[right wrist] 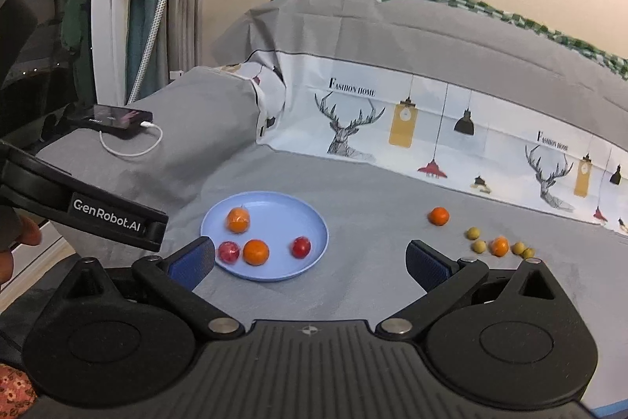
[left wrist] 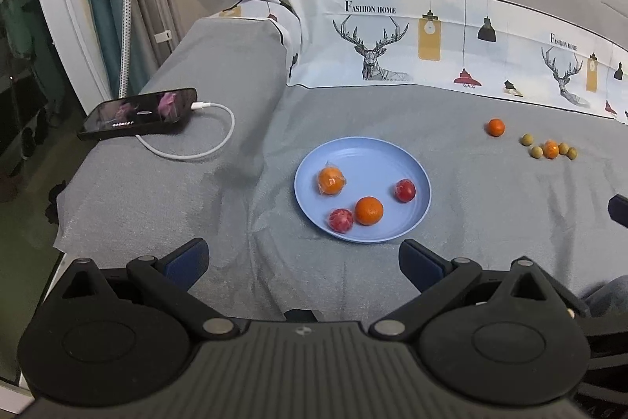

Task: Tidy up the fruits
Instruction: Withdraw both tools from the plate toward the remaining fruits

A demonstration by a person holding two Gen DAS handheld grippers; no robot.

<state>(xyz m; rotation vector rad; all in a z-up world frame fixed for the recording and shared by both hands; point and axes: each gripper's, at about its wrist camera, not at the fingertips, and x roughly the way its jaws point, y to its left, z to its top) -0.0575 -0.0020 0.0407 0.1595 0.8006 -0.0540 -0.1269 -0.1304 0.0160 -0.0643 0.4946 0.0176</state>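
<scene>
On grey sheet: blue plate (left wrist: 416, 167) held four fruits — wrapped orange (left wrist: 331, 180), bare orange (left wrist: 369, 210), two red wrapped fruits (left wrist: 341, 220) (left wrist: 405, 190). Right of plate, well apart: lone orange (left wrist: 495, 127); further right, small orange (left wrist: 551, 149) touching cluster of green fruits (left wrist: 536, 152). Left gripper (left wrist: 304, 260) spread wide, empty, hovered near plate's front edge. Right gripper (right wrist: 310, 262) also wide, empty, near plate. Phone (left wrist: 139, 112) on charging cable (left wrist: 212, 144), far left.
</scene>
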